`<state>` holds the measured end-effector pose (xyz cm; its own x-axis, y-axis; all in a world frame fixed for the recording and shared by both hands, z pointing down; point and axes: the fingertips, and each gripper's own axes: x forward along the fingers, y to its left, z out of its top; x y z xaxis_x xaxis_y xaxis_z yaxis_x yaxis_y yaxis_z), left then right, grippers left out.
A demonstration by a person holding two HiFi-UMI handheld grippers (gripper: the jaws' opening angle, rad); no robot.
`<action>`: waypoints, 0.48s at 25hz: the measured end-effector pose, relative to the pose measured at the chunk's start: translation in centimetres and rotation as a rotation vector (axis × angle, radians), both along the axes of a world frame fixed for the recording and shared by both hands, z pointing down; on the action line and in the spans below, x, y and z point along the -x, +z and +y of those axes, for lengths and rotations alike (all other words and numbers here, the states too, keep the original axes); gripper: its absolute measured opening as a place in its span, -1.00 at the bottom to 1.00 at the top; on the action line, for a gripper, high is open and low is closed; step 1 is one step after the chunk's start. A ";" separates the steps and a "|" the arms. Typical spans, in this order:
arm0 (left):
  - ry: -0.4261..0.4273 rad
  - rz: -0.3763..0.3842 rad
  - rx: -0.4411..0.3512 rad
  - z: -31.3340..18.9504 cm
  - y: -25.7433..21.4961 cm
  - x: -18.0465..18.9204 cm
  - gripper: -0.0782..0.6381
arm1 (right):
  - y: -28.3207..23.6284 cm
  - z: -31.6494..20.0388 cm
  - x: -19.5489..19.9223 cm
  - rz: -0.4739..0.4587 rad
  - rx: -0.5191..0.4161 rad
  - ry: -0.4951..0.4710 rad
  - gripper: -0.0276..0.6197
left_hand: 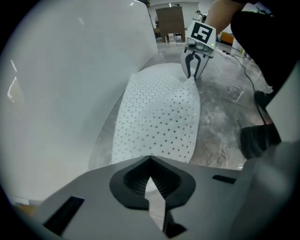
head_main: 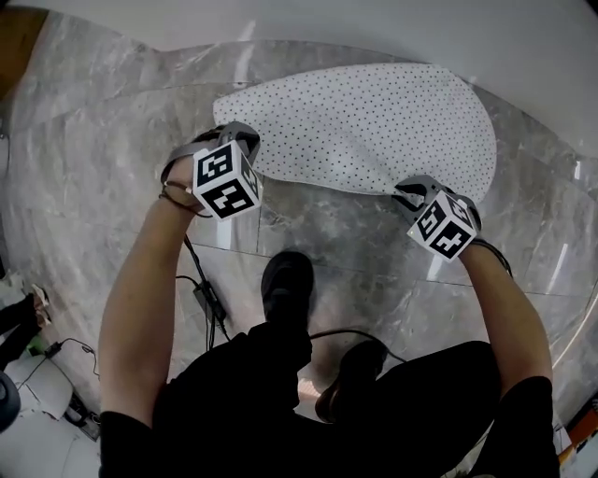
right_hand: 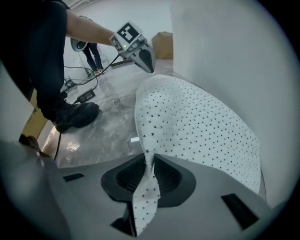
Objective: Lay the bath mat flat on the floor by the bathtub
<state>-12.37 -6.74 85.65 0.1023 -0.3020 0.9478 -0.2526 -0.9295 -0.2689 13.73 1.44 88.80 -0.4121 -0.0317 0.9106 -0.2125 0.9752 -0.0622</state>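
We hold the bath mat by its two near corners. The left hand-held gripper is closed tight on a thin edge, and the right hand-held gripper pinches a bunched corner. The mat's far part rests on the floor just beside the bathtub. It looks light, soft and floppy, so we judge corner holds, kept well apart, best for stretching it flat.
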 end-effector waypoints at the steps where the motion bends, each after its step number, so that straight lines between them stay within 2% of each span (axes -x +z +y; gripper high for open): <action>1: -0.017 -0.008 -0.013 -0.3 -0.4 0.8 -0.76 | 0.2 0.0 -0.1 0.016 -0.013 -0.009 -0.68; 4: -0.152 0.003 -0.054 -0.9 -0.1 3.5 -0.71 | 0.3 -1.7 -1.2 0.073 -0.111 0.011 -0.75; 6: -0.302 0.034 -0.016 -0.2 1.5 5.4 -0.17 | -0.1 -3.6 -2.6 0.086 -0.164 0.096 -0.76; 7: -0.361 0.044 0.015 0.3 2.4 6.2 -0.12 | -0.4 -4.6 -3.4 0.087 -0.184 0.150 -0.76; 8: -0.388 0.039 0.038 0.9 3.1 6.8 -0.09 | -0.6 -5.5 -4.2 0.087 -0.197 0.201 -0.76; 10: -0.361 0.000 0.055 1.7 4.1 7.2 -0.08 | -0.7 -5.9 -5.1 0.070 -0.166 0.259 -0.76; 12: -0.334 -0.010 0.042 1.6 4.3 6.7 -0.08 | -0.6 -3.6 -4.0 -0.004 -0.029 0.228 -0.74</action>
<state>-19.03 -5.14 89.96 -0.0053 -0.2778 0.9606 -0.5427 -0.8061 -0.2361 17.69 -2.20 88.23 -0.3946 -0.1506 0.9064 -0.4277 0.9032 -0.0361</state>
